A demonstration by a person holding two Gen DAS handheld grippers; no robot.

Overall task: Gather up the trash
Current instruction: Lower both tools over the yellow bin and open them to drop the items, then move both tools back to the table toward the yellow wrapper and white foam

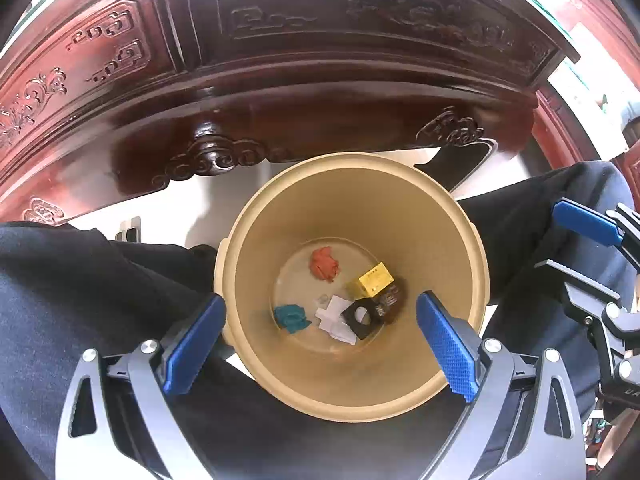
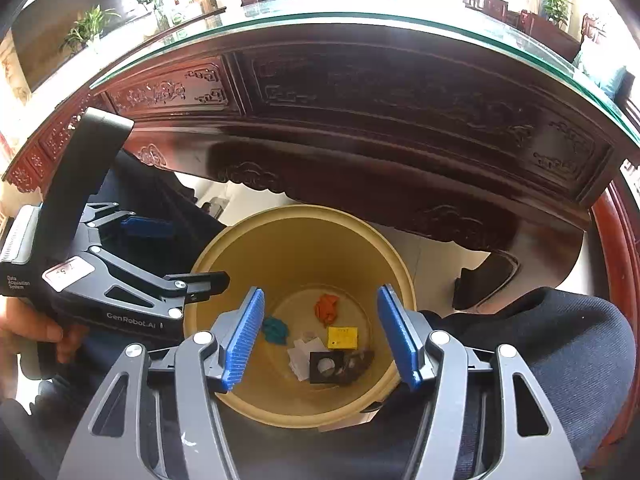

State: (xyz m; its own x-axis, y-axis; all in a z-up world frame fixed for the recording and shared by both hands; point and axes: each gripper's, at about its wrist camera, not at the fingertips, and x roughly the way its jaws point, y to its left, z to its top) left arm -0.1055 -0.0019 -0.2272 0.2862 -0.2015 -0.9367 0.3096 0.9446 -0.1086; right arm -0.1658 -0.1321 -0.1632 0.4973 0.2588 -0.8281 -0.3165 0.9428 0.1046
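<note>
A tan round bin (image 1: 460,236) (image 2: 288,224) stands on the floor between the person's knees. In it lie an orange paper wad (image 1: 325,264) (image 2: 327,307), a teal wad (image 1: 292,318) (image 2: 275,330), a yellow box (image 1: 374,279) (image 2: 342,338), white paper (image 1: 334,318) (image 2: 303,354) and a black piece with a round hole (image 1: 363,318) (image 2: 326,367). My left gripper (image 1: 320,326) hangs open and empty over the bin. My right gripper (image 2: 320,328) is open and empty over it too. The left gripper's body also shows at the left of the right wrist view (image 2: 120,280).
A dark carved wooden table (image 1: 280,60) (image 2: 400,100) with a glass top (image 2: 360,24) rises just behind the bin. The person's dark trouser legs (image 1: 80,280) (image 2: 560,340) flank the bin. Potted plants (image 2: 92,24) and chairs stand far behind.
</note>
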